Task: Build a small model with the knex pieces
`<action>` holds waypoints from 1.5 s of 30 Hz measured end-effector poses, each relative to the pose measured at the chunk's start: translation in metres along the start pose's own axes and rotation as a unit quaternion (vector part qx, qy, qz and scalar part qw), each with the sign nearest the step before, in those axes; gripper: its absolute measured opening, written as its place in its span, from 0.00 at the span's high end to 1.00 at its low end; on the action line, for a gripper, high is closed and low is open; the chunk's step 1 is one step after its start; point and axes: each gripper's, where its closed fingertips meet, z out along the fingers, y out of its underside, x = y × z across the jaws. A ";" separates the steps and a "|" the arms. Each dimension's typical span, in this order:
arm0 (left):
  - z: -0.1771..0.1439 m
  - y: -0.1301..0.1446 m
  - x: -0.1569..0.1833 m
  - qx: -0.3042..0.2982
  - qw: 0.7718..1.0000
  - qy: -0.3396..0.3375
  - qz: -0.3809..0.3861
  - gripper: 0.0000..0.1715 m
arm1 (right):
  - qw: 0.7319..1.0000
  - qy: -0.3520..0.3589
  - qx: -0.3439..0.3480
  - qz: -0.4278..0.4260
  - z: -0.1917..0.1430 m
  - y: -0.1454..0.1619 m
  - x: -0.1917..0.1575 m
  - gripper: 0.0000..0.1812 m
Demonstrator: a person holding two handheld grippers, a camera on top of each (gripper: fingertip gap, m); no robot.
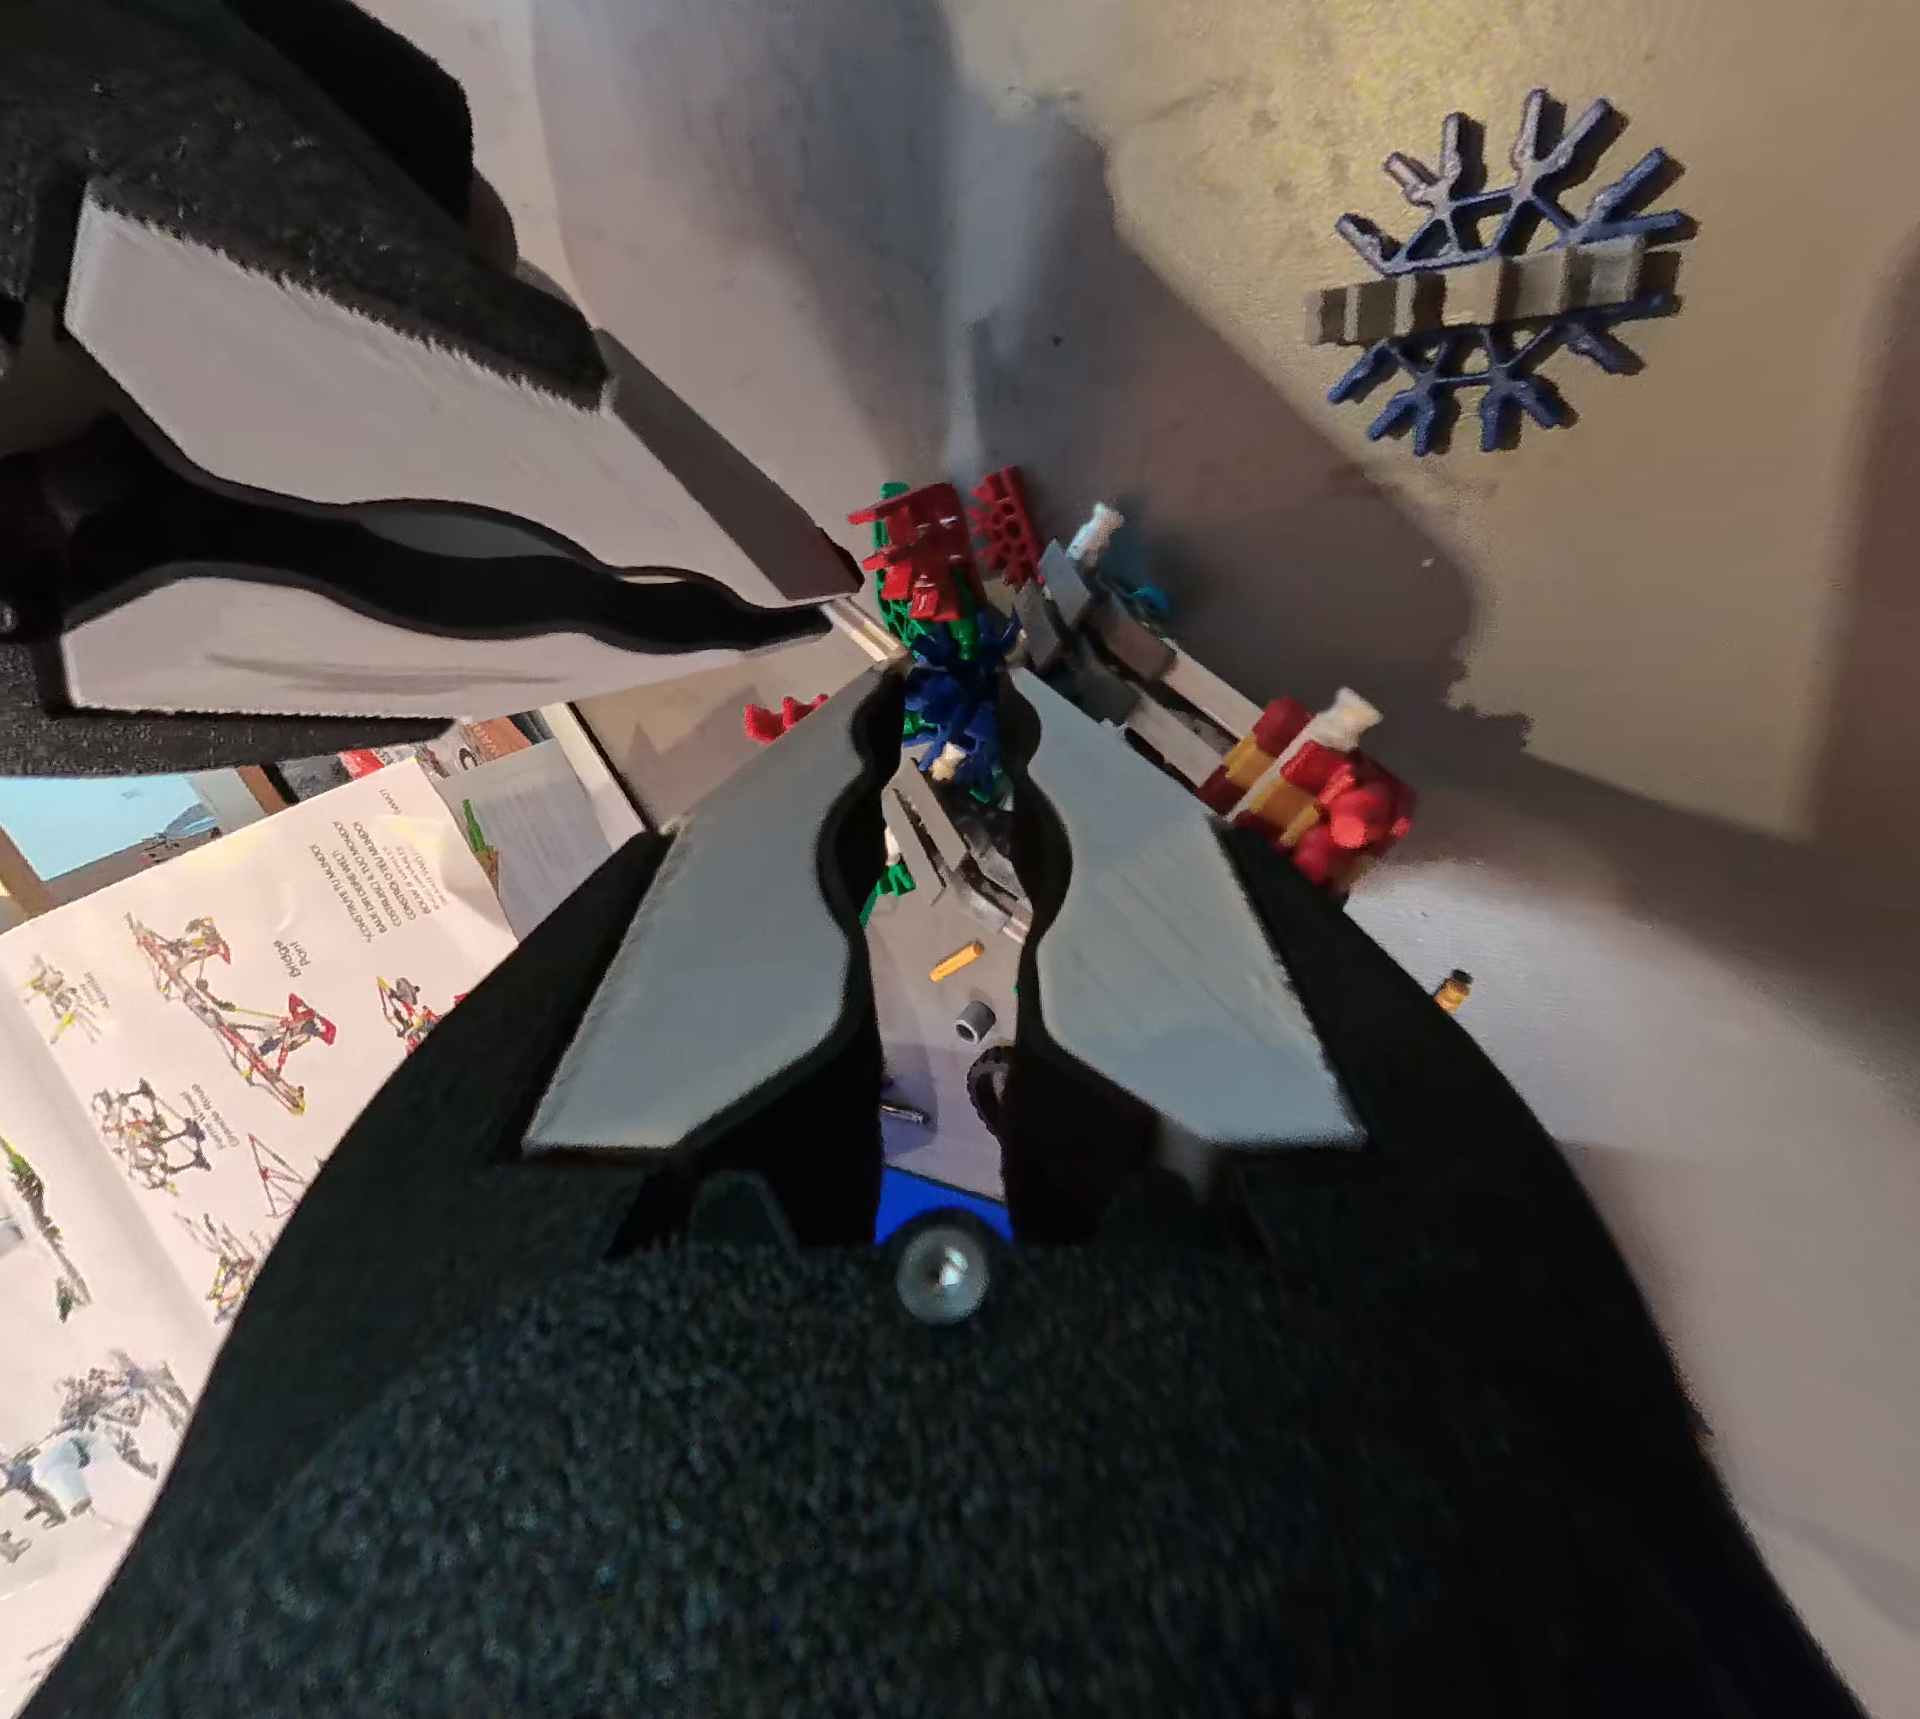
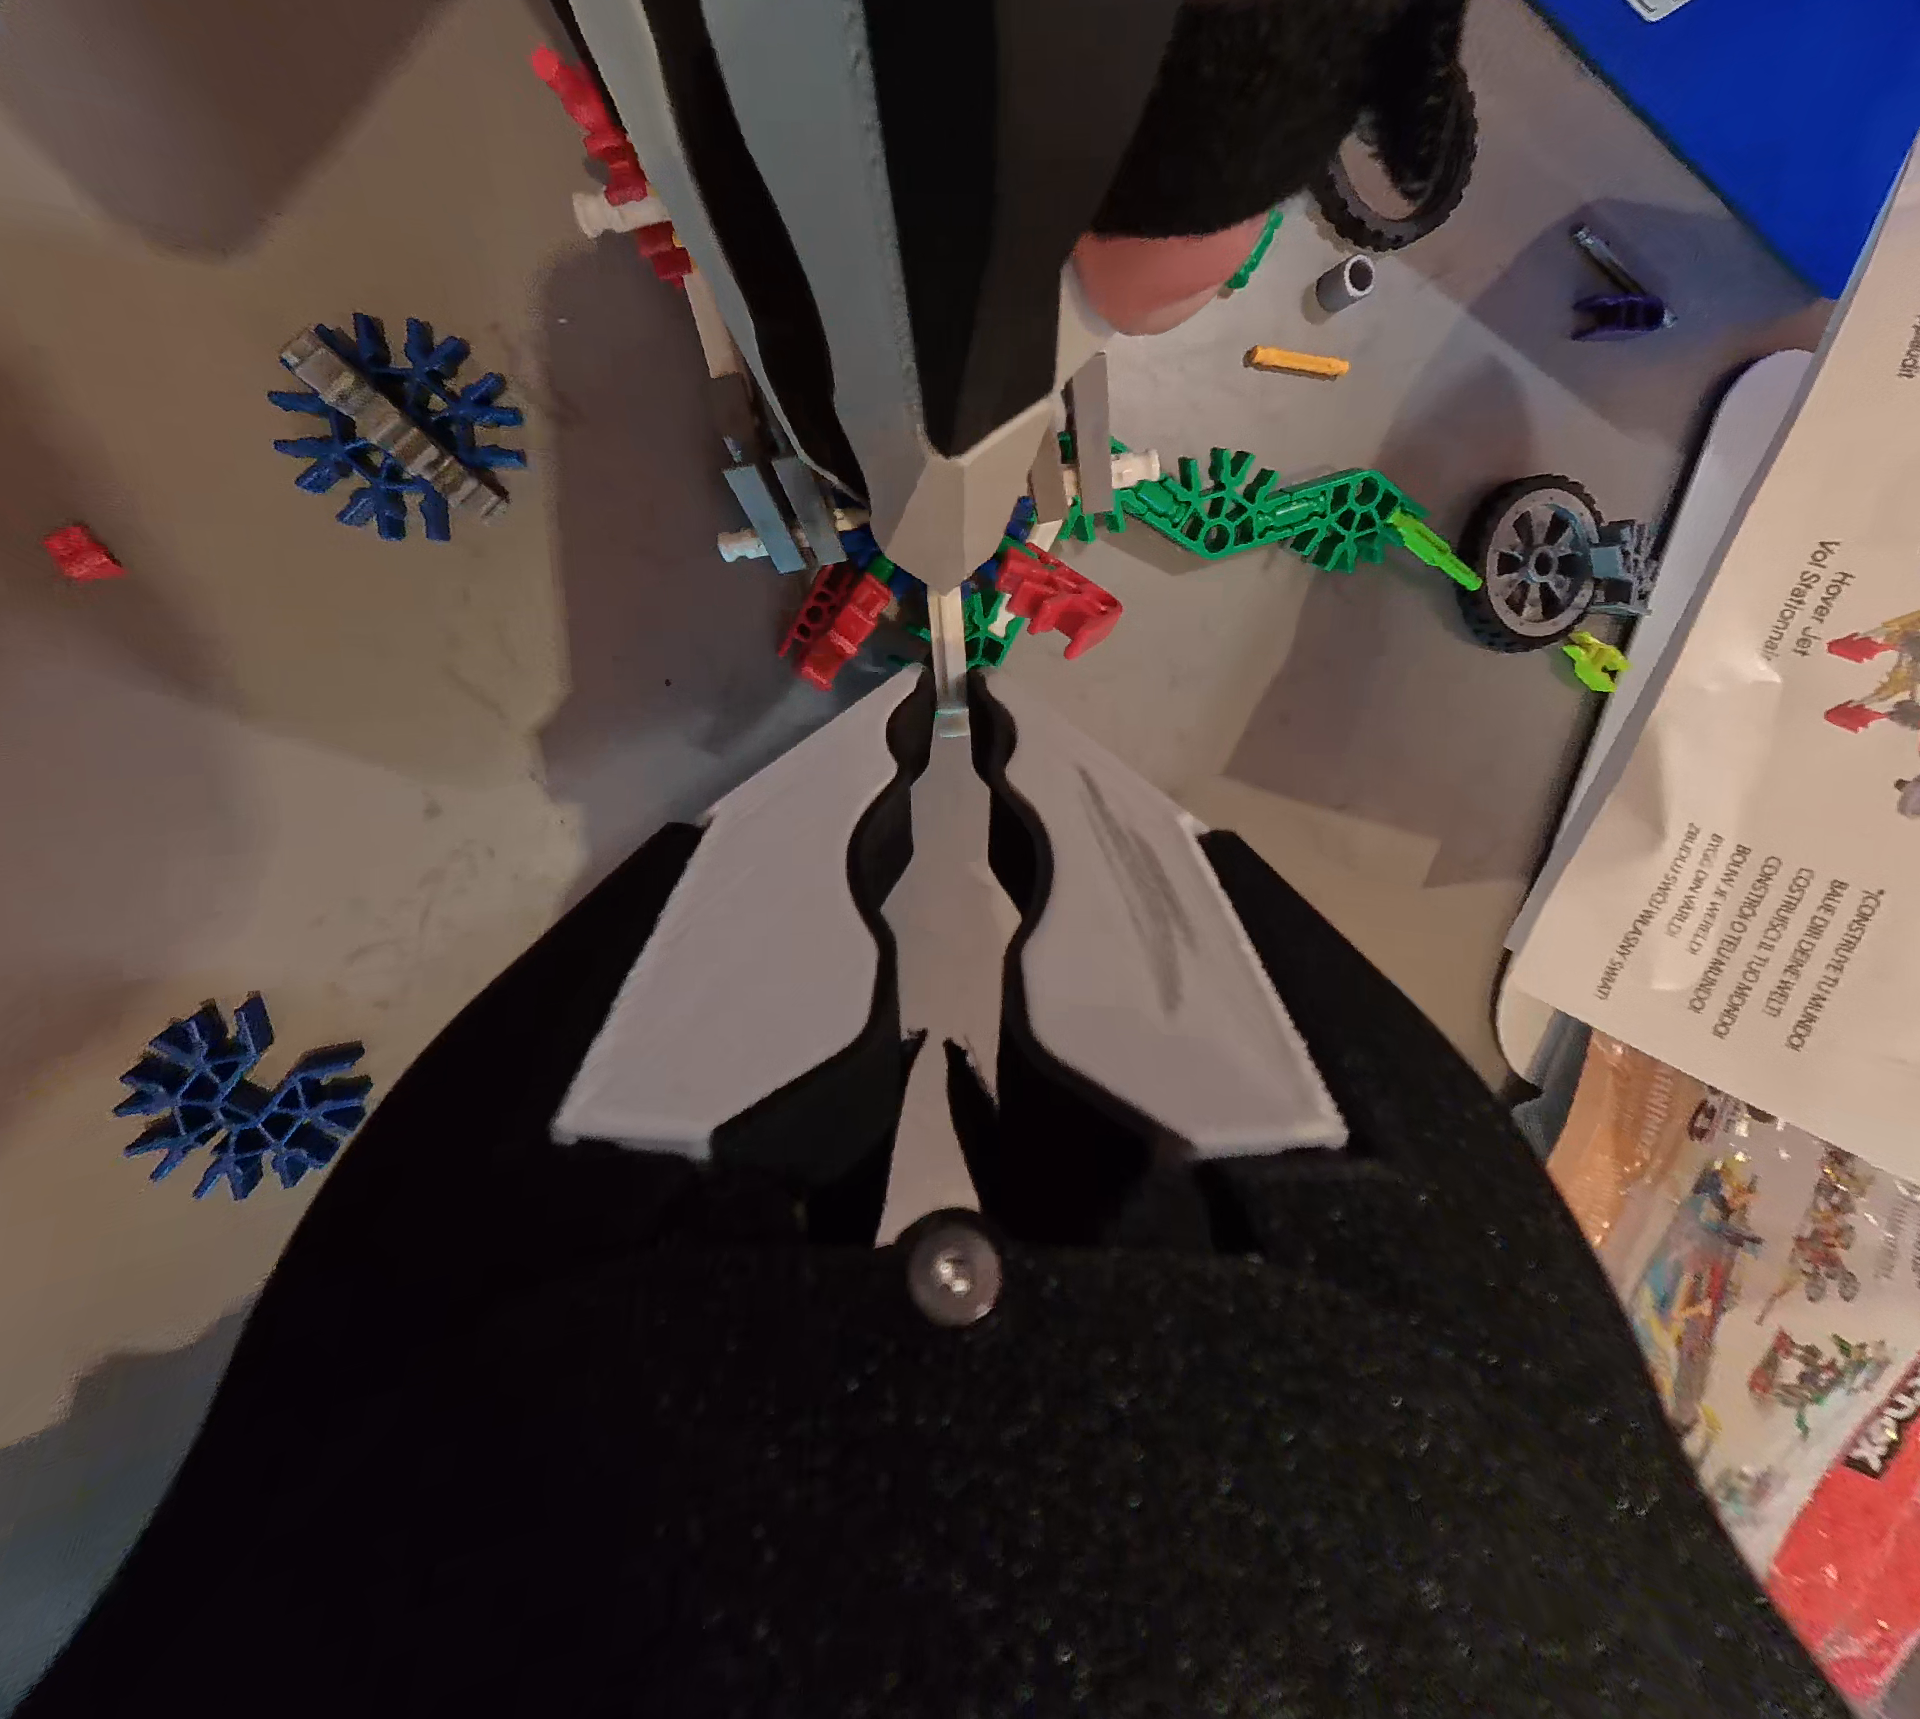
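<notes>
Much of the toy model (image 1: 956, 713) is hidden: this cluster of red, green, blue and grey plastic construction pieces sits where the two tools meet, and their fingers cover its centre in both views.

The left gripper (image 1: 951, 682), with pale grey wedge-shaped fingers lined in wavy black rubber, has its tips narrowed around the blue snowflake-shaped connectors at the model's core. It seems to pinch them, but the contact itself is blurred.

The right gripper (image 2: 948, 693), built the same way, is pressed together on a thin white plastic rod (image 2: 948, 646) that juts from the model toward its tips. In the left wrist view this same tool enters from the upper left.

A green lattice arm (image 2: 1262, 511) runs from the model to a grey spoked wheel with a black tyre (image 2: 1538, 566). Part of a person's hand (image 2: 1153, 277) in a black fuzzy strap shows at the top of the right wrist view.

On the matte grey table (image 2: 312, 786) lie:
- a blue snowflake connector slotted with a grey ribbed bar (image 2: 400, 428)
- a second blue snowflake piece (image 2: 239, 1098)
- a small red block (image 2: 81, 552)
- a short orange rod (image 2: 1297, 363)
- a grey tube (image 2: 1345, 282)

A printed instruction sheet (image 2: 1787, 786) is cut off at the right edge, as is a blue box (image 2: 1766, 142) above it.
</notes>
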 end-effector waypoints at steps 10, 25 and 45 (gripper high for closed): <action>0.000 0.003 0.001 -0.011 1.000 0.011 -0.005 0.92 | 0.999 -0.024 0.020 0.024 0.000 -0.004 -0.003 0.98; 0.001 0.006 0.002 -0.013 1.000 0.014 -0.022 0.92 | 0.996 -0.035 0.020 0.077 -0.001 -0.008 -0.003 0.98; -0.001 0.006 -0.002 -0.002 0.999 -0.040 0.024 0.91 | 0.993 -0.047 0.022 0.106 0.008 -0.005 -0.003 0.97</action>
